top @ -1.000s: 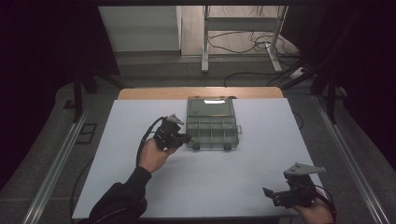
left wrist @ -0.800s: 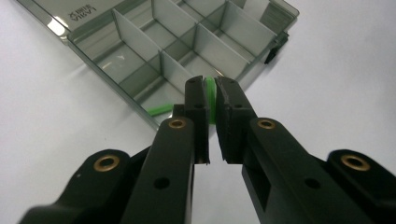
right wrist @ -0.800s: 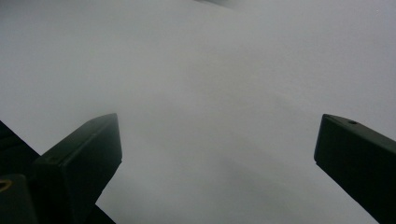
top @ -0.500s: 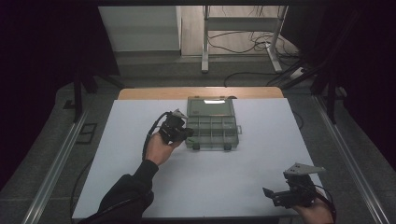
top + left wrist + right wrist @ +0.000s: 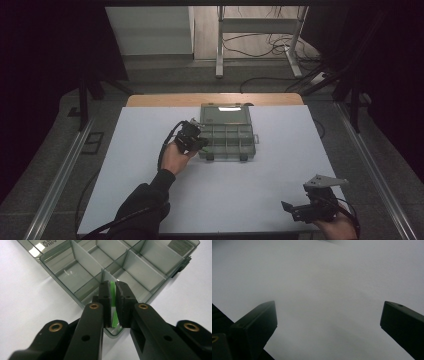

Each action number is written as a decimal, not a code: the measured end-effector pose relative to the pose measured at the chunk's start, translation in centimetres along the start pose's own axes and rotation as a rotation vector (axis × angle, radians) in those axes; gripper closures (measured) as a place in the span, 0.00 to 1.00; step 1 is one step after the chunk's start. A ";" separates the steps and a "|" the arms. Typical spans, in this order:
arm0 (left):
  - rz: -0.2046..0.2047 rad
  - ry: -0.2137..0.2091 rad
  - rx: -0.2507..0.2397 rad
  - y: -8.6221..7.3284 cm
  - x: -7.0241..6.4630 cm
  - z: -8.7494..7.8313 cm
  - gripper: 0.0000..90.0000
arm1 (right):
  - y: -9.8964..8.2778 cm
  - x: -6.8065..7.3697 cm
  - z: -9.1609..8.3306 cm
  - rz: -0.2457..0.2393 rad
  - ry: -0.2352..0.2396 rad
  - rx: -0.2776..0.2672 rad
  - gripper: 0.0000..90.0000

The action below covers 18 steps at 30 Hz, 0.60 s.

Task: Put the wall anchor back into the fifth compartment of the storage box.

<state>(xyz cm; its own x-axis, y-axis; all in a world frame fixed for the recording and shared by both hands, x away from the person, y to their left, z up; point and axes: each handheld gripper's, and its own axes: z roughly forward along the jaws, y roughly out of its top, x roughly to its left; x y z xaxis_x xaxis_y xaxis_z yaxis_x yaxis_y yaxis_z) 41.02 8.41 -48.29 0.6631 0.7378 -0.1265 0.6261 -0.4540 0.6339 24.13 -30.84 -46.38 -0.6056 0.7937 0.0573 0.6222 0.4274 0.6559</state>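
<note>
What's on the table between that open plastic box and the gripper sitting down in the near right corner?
Nothing: in the high view the white table is bare between the compartment box and the right gripper. The right gripper view shows plain white surface ahead too.

Dim room, dark edges; white table (image 5: 150,150) evenly lit; glare on organizer box (image 5: 227,108) lid; right gripper view blurred.

The compartment box (image 5: 227,132) sits on the table (image 5: 150,150) toward twelve o'clock from the middle. The left gripper (image 5: 196,145) is at the box's nine o'clock corner, a thin strip (image 5: 113,290) pinched between its jaws, over a corner compartment. The right gripper (image 5: 295,210) rests well apart at five o'clock, near the table's edge.
</note>
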 end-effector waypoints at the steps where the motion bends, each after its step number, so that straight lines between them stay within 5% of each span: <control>1: -0.005 0.002 0.001 0.0 0.0 0.1 0.92 | 0.0 0.0 0.0 -0.001 0.000 0.001 0.02; 18: -0.012 -0.017 -0.013 -1.3 -0.3 -1.6 0.65 | 0.0 0.0 -0.1 0.000 -0.002 -0.005 0.02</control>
<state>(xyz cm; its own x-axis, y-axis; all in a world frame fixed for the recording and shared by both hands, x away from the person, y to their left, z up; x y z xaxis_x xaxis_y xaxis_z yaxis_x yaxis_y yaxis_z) 39.37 9.53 -47.84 0.6624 0.7346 -0.1470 0.6288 -0.4386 0.6420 24.09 -30.85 -46.34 -0.6046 0.7946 0.0554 0.6197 0.4256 0.6594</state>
